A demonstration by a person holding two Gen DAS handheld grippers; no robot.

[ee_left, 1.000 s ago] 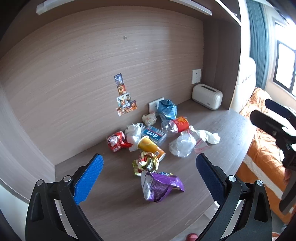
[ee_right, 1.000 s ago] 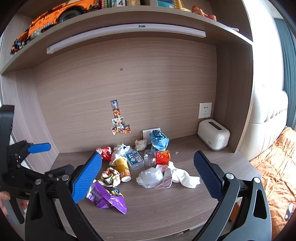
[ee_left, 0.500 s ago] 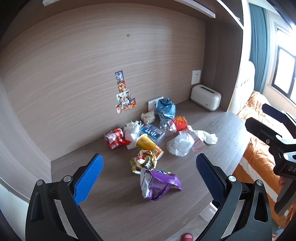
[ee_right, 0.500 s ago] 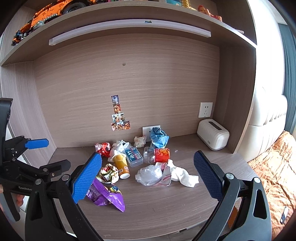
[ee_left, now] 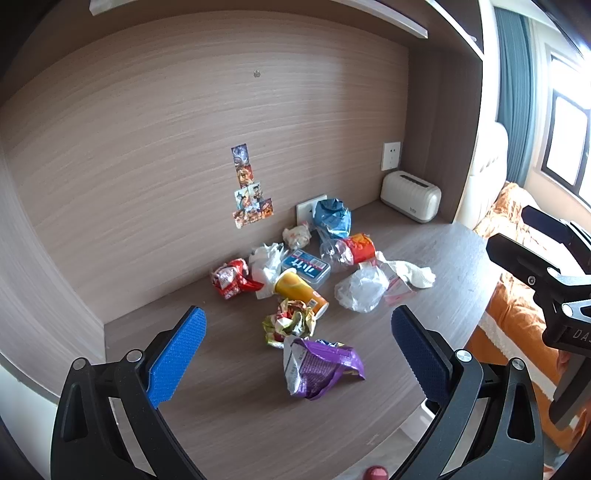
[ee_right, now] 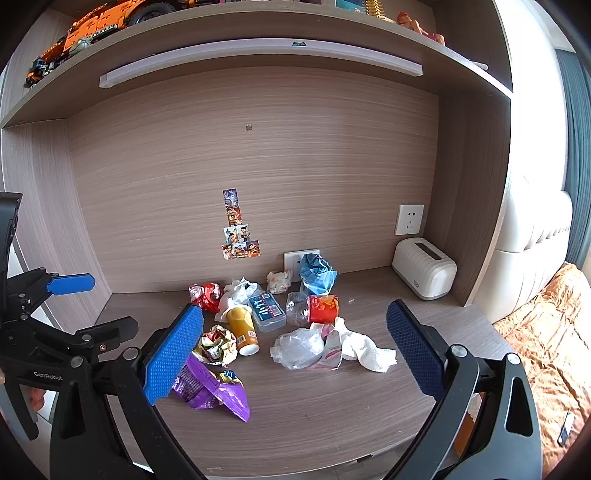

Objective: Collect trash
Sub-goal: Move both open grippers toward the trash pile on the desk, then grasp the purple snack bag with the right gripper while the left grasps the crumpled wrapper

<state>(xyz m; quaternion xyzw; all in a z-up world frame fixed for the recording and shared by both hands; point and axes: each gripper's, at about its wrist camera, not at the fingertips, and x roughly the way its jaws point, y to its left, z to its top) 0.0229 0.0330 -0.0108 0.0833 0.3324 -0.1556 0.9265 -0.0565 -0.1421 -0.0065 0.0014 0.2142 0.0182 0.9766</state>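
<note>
Trash lies in a heap on the wooden desk (ee_left: 236, 417): a purple snack bag (ee_left: 319, 367) nearest me, a crumpled gold wrapper (ee_left: 290, 321), an orange cup (ee_left: 301, 291) on its side, a red wrapper (ee_left: 231, 277), a clear plastic bag (ee_left: 360, 288), white tissue (ee_right: 364, 349), a blue-labelled box (ee_right: 266, 310) and a blue crumpled bag (ee_right: 316, 273). My left gripper (ee_left: 295, 354) is open above the purple bag (ee_right: 210, 387), holding nothing. My right gripper (ee_right: 295, 343) is open too, empty, hovering before the heap.
A white toaster (ee_right: 424, 273) stands at the desk's back right corner under a wall socket (ee_right: 409, 219). An orange toy car (ee_right: 103, 26) sits on the shelf above. An orange bedspread (ee_right: 546, 332) lies to the right. Stickers (ee_left: 251, 188) mark the back wall.
Both grippers have drifted slightly back and up from the heap; the trash has not moved. Both stay open.
</note>
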